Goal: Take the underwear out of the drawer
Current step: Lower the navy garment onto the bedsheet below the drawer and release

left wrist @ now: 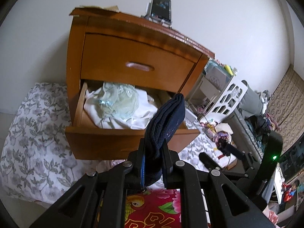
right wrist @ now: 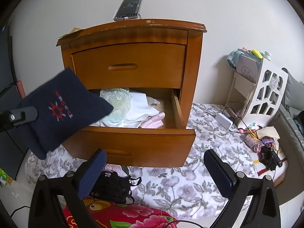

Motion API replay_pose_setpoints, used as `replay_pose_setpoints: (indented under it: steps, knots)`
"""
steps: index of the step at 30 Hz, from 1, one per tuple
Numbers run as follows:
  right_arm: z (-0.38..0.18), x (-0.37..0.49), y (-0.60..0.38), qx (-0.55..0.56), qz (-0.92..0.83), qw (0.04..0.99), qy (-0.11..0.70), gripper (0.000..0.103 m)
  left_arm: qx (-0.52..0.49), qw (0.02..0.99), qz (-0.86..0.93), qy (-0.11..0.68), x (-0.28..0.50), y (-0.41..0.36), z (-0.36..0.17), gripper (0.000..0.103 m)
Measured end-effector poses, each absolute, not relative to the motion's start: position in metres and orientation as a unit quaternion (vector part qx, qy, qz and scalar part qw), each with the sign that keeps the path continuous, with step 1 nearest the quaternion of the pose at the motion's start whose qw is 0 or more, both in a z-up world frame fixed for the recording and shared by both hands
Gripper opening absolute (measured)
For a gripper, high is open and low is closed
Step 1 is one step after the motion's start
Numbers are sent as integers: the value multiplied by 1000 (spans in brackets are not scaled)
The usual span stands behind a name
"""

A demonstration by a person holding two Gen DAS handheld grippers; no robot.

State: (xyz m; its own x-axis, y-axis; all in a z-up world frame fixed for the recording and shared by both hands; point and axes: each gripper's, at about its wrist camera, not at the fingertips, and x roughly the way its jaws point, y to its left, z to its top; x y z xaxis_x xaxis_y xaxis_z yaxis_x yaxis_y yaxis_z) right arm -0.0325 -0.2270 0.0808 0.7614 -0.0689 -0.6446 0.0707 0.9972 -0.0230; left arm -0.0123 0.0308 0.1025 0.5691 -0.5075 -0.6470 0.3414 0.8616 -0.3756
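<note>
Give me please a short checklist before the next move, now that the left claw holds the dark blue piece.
1. Left claw shut on navy folded garment: ok.
2. Garment clear of lower drawer: ok.
3. Right claw open and empty: ok.
4. Drawer open enough for another reach: ok.
5. Items remain inside, pale green lace piece: ok.
6. Clear drop spot under garment: cannot tell.
</note>
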Motion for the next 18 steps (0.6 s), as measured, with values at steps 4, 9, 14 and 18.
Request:
replay_pose_setpoints:
  steps: [4,9,14,18]
  knots:
    - [80,-32,-227,1,-37,938,346,103,-107,867,-244,420,-6,28,86,14]
    - [75,-29,-229,2,-38,935,352,103,-106,852,-240,454,3,26,62,14]
    - [70,-25,-230,3,-38,933,358,103,-96,837,-247,479,9,19,43,14]
    - [65,-21,-231,3,-37,931,364,103,-87,827,-254,493,12,13,31,14]
